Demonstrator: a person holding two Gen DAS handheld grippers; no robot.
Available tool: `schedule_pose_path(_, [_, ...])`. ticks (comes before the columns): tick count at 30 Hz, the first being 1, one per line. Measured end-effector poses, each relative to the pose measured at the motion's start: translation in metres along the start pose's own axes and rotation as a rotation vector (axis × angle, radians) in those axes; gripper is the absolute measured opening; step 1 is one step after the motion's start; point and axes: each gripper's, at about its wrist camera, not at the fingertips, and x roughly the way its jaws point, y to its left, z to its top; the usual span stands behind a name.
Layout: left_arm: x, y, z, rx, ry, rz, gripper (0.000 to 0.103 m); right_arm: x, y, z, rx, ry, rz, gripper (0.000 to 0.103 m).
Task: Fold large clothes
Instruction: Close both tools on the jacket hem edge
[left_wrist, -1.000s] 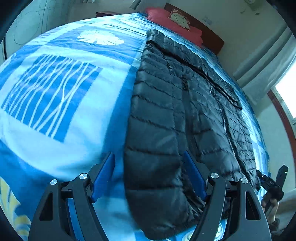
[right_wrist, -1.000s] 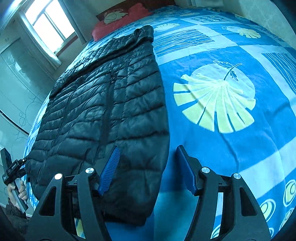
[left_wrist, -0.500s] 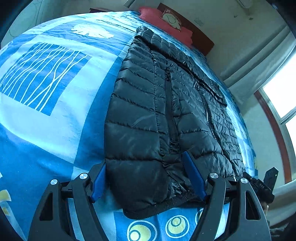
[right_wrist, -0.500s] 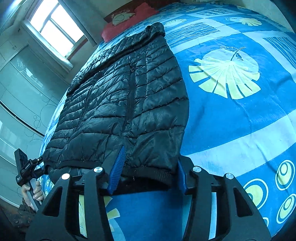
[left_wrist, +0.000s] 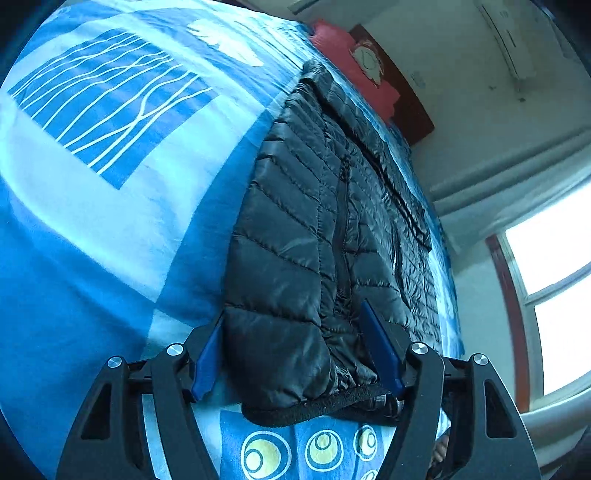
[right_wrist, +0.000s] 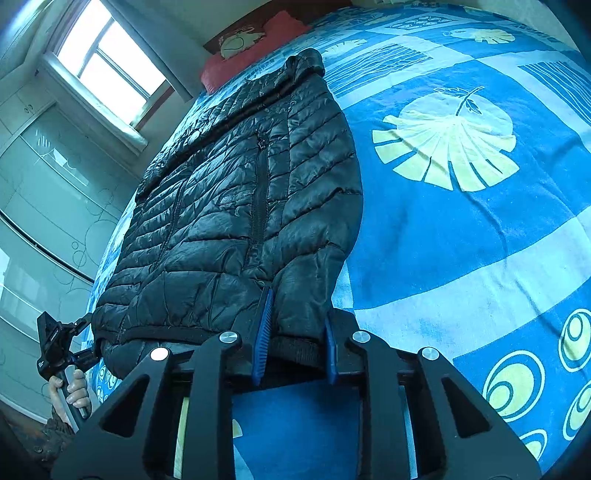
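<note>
A black quilted puffer jacket (left_wrist: 317, 236) lies lengthwise on a blue patterned bed, hem toward me, collar toward the far pillow. My left gripper (left_wrist: 295, 354) is open, its blue pads straddling one bottom corner of the hem. In the right wrist view the jacket (right_wrist: 236, 206) fills the middle. My right gripper (right_wrist: 295, 332) has its jaws narrowed and pressed onto the other hem corner. The left gripper also shows in the right wrist view (right_wrist: 55, 343), held in a hand at the left hem.
The bed sheet (right_wrist: 461, 221) spreads wide to the right of the jacket. A red pillow (right_wrist: 255, 40) lies at the headboard. A window (right_wrist: 107, 59) and glass wardrobe doors (right_wrist: 44, 206) stand along the left side.
Both grippers dropped to the hem. The right jaws closed in on the right hem corner. The left jaws stayed wide around the left corner.
</note>
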Motion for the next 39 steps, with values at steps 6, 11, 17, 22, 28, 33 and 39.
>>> schedule_pose_path(6, [-0.002, -0.001, -0.008, -0.027, 0.017, -0.009, 0.068, 0.0, -0.001, -0.001, 0.005, -0.004, 0.004, 0.024])
schedule_pose_path(11, [0.006, -0.005, -0.012, -0.025, 0.006, 0.014, 0.045, -0.001, -0.001, -0.001, 0.008, -0.015, 0.008, 0.023])
schedule_pose_path(17, [-0.003, -0.003, -0.016, -0.023, -0.019, 0.028, 0.021, -0.005, -0.001, -0.002, 0.024, -0.034, 0.037, 0.018])
schedule_pose_path(22, [-0.014, -0.011, -0.017, 0.001, -0.056, 0.027, 0.013, -0.011, 0.002, -0.003, 0.025, -0.058, 0.065, 0.013])
schedule_pose_path(28, [-0.034, -0.027, -0.019, 0.04, -0.086, -0.012, 0.012, -0.034, 0.004, -0.003, 0.043, -0.108, 0.146, 0.011])
schedule_pose_path(33, [-0.061, -0.045, -0.027, 0.108, -0.101, -0.053, 0.011, -0.063, 0.008, -0.007, 0.039, -0.14, 0.213, 0.011])
schedule_pose_path(39, [-0.087, -0.061, -0.045, 0.161, -0.106, -0.105, 0.01, -0.099, 0.015, -0.022, 0.023, -0.178, 0.252, 0.011])
